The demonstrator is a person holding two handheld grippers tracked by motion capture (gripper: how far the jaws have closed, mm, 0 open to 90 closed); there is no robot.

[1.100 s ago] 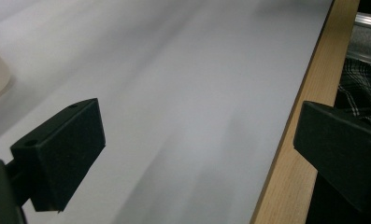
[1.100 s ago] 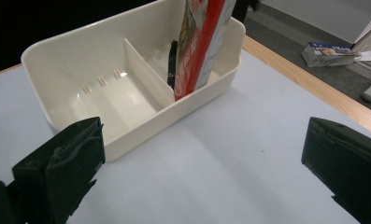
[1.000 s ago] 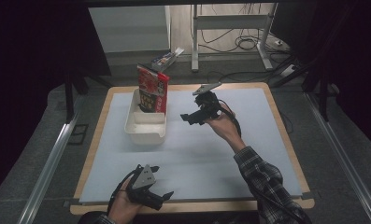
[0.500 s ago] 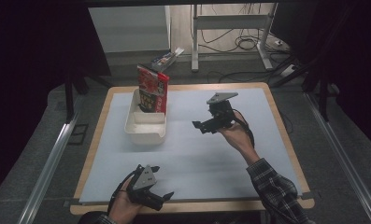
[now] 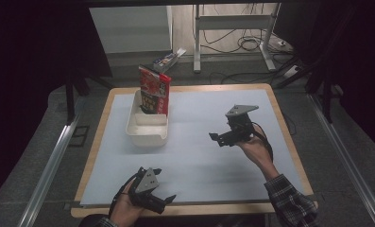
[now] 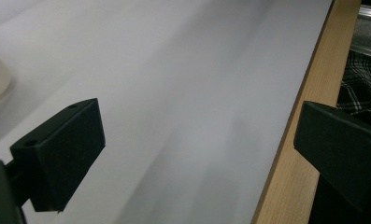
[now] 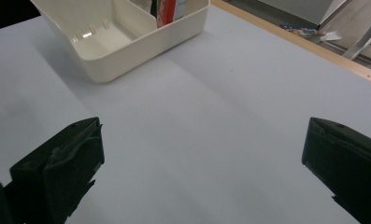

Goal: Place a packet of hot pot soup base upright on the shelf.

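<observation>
- We find the white bin (image 5: 147, 127) left of and beyond the right claw (image 5: 223, 138), which is nearer than the left claw (image 5: 159, 201).
- Both claws stand apart, empty.

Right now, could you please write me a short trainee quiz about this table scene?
1. True or false: the right claw holds a packet.
2. Where does the red packet stand? A) the bin's far end B) the bare mat C) the floor
3. Fill in: the left claw rests near the table's ____ edge.

Key: 1 false, its jaws are open and hold nothing. 2 A, in the white bin. 3 near, by the wooden rim.
</observation>
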